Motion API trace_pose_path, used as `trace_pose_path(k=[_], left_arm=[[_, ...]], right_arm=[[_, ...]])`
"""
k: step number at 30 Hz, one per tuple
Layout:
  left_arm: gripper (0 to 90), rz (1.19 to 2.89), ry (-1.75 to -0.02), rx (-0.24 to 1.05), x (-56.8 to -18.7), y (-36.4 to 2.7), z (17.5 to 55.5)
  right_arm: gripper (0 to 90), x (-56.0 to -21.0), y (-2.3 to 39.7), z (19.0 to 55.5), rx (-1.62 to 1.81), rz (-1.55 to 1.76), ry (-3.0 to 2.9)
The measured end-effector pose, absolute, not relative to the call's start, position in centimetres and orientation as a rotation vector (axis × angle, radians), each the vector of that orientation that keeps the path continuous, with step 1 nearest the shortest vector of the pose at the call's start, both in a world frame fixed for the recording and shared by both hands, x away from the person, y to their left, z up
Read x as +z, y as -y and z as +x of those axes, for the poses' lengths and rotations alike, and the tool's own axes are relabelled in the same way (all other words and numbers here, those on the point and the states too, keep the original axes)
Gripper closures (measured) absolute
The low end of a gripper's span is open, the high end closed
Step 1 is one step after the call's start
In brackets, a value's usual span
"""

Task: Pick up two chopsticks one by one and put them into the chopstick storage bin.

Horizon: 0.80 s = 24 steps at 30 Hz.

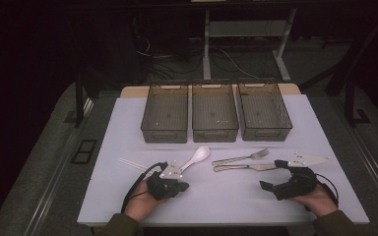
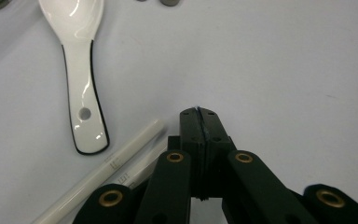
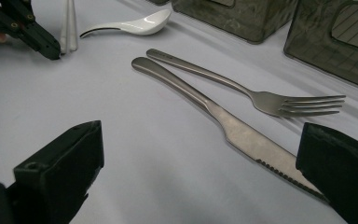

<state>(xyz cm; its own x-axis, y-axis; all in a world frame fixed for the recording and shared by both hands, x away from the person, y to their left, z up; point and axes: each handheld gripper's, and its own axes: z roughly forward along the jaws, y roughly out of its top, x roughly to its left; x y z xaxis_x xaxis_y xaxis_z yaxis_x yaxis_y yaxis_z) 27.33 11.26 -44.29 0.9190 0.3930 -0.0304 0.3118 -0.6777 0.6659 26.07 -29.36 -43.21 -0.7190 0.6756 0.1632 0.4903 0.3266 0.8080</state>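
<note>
Claw clenched empty, our left claw [image 2: 199, 114] sits beside the chopsticks [image 2: 116, 163]; we should spread it, then straddle both sticks. Our right claw [image 3: 200, 172] gapes over the knife [image 3: 223, 121].

Three mesh bins [image 1: 215, 112] line the worktop's [image 1: 128, 196] far edge. Nearer, a white spoon [image 1: 197, 157], chopsticks [image 1: 132, 163], a fork [image 1: 241, 157] and a knife [image 1: 246, 167] lie mid-worktop. The left gripper [image 1: 183, 186] and right gripper [image 1: 271, 177] hover by the near edge.

White spoon [image 2: 81, 70] (black-edged), silver knife [image 3: 223, 121].
</note>
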Motion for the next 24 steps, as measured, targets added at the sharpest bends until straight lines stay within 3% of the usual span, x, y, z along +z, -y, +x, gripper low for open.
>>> trace_pose_path(k=[15,24], left_arm=[[88.8,2.343,-0.503,0.161,-44.4,-10.0,28.8],[87.3,2.289,-0.515,0.148,-43.1,-12.0,28.9]], right_arm=[[0.8,-43.2,29.2,25.7,1.344,1.051,-2.392],[0.8,-43.2,29.3,25.9,1.347,1.06,-2.388]])
